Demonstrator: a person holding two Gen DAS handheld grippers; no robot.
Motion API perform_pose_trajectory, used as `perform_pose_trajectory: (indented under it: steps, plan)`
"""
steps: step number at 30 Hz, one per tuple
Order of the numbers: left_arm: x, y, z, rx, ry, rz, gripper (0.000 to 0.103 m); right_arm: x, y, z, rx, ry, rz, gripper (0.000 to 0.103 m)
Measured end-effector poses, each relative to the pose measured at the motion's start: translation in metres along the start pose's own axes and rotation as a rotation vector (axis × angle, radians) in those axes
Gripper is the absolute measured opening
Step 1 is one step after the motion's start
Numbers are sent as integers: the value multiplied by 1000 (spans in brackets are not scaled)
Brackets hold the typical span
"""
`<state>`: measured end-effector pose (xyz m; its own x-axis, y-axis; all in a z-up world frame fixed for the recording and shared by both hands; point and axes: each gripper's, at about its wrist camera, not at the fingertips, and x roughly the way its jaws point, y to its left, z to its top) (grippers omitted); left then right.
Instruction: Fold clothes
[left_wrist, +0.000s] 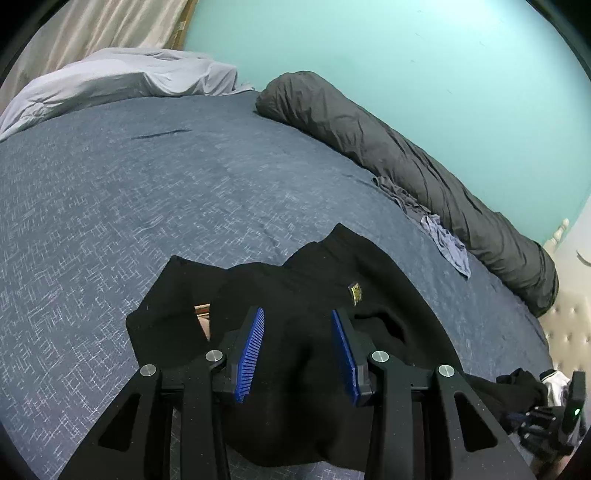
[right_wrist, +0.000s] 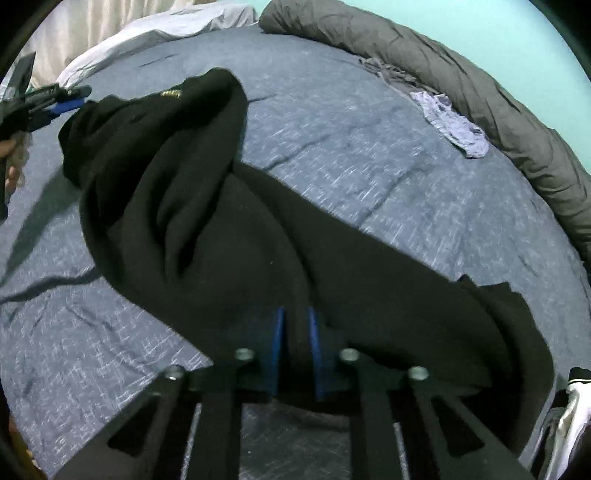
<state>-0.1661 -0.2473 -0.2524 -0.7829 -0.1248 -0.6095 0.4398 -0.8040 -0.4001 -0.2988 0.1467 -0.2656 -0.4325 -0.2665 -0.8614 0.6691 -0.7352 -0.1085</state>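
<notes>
Bed (left_wrist: 129, 192): the whole lower scene was filled by a blue-grey patterned cover, which served as the working surface; a bare stretch of it lay beyond the garment, and it was judged that this room would suit laying the cloth flat.

Rolled duvet (left_wrist: 424, 173): a dark grey roll was laid along the far edge by the turquoise wall, seemingly kept there so that the middle stayed free.

Pale bedding (left_wrist: 122, 74): a light heap was seen at the far left corner, well apart from the work.

Black garment (right_wrist: 192, 206): it was stretched in a loose, twisted band between the two tools, partly lifted and partly resting on the cover, with a small gold label near the left end; it was not folded, and no neat edges were seen.

Small blue-grey cloth (right_wrist: 454, 122): it lay crumpled just beside the duvet, probably waiting aside.

Right gripper (right_wrist: 297, 332): its blue pads were closed on a ridge of the black cloth, so that this end was held up.

Left gripper (left_wrist: 297, 347): its jaws stood wide apart with black cloth lying between them, not pinched; it was judged that the cloth only rested there.
</notes>
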Motion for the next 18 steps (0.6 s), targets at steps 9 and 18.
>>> perform_pose_trajectory:
  steps: [9, 18]
  plan:
    - [-2, 5, 1, -8, -7, 8, 41, -53, -41, 62, 115, -177, -110, 3]
    - [-2, 10, 2, -11, -7, 22, 41, -20, -91, 148, 223, -151, -295, 3]
